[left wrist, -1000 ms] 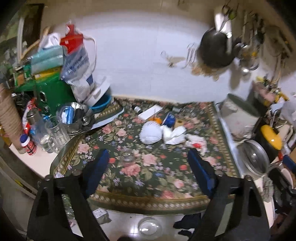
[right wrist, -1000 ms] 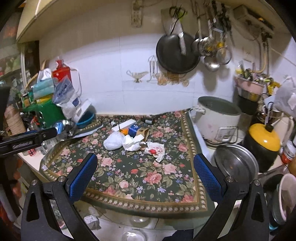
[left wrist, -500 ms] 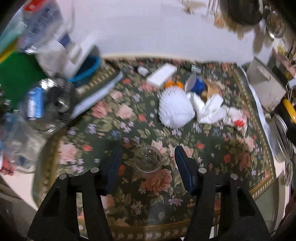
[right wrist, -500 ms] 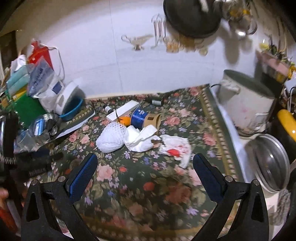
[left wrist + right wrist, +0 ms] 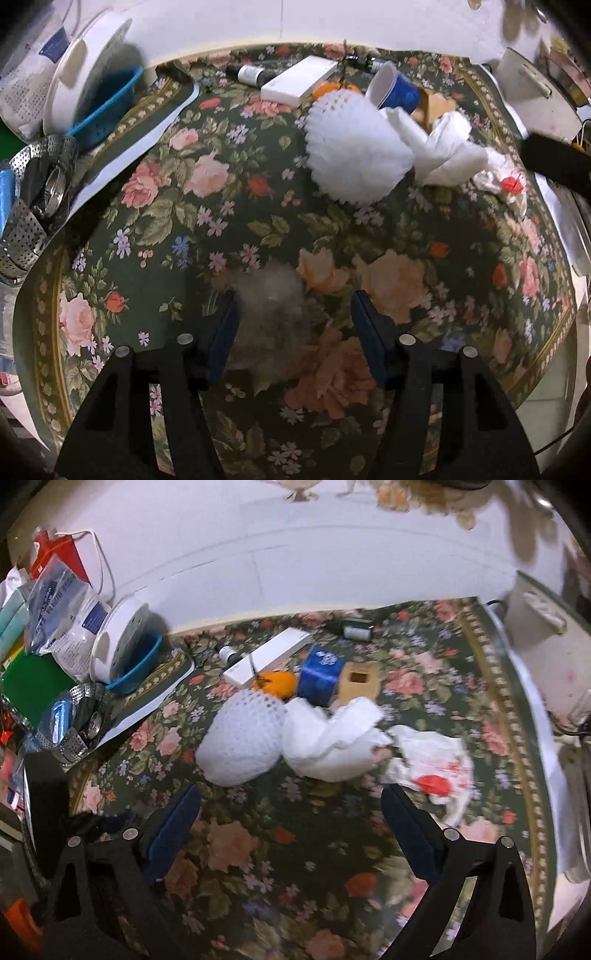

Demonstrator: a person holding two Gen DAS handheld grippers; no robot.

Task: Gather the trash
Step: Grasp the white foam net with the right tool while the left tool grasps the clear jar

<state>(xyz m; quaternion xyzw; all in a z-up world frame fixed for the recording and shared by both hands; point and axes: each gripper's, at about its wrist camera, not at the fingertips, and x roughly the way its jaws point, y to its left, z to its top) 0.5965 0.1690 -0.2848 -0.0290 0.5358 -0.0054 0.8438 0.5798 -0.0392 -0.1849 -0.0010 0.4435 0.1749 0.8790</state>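
Lowered left gripper (image 5: 293,325) — straddling glass cup (image 5: 271,295).

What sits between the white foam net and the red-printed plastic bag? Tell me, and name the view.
The crumpled white tissue lies between the foam net and the plastic bag; the right wrist view shows it most clearly.

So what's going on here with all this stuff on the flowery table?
A person is clearing trash with two handheld tongs. The left tongs are open around a small blurry clear cup on the floral tablecloth, not yet gripping it. The right tongs hang open near the crumpled tissue and the red-printed plastic bag, holding nothing.
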